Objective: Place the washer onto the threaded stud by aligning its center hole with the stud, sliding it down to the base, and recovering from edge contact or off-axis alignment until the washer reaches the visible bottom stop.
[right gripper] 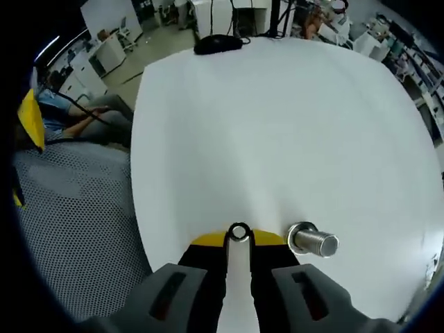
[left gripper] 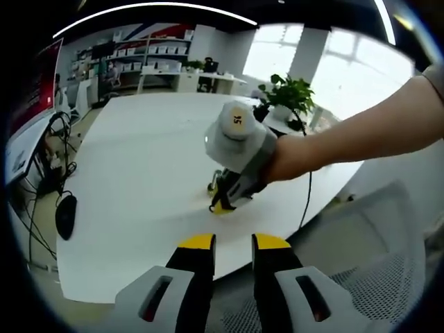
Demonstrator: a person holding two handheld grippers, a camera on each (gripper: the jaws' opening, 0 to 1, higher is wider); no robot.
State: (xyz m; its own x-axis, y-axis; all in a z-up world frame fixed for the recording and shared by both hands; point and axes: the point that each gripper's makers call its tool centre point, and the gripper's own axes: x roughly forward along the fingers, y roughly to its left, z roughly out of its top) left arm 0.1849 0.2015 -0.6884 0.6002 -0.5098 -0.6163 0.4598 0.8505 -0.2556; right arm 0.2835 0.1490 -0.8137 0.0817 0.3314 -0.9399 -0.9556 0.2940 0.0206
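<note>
- A white table is seen, with a black computer mouse lying near its edge.
- A potted green plant is set at the table's far side.
- A grey mesh chair is placed beside the table.
- White shelves with boxes are lined along the far wall.
- Black cables are hung beside the table.

Grey/black grippers w/ yellow-tipped jaws, "15" label on right gripper.

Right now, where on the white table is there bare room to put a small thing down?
The wide middle of the white table is bare, between the mouse at the far edge and the threaded stud. It is crowded near the stud, where the right gripper holds the washer.
</note>
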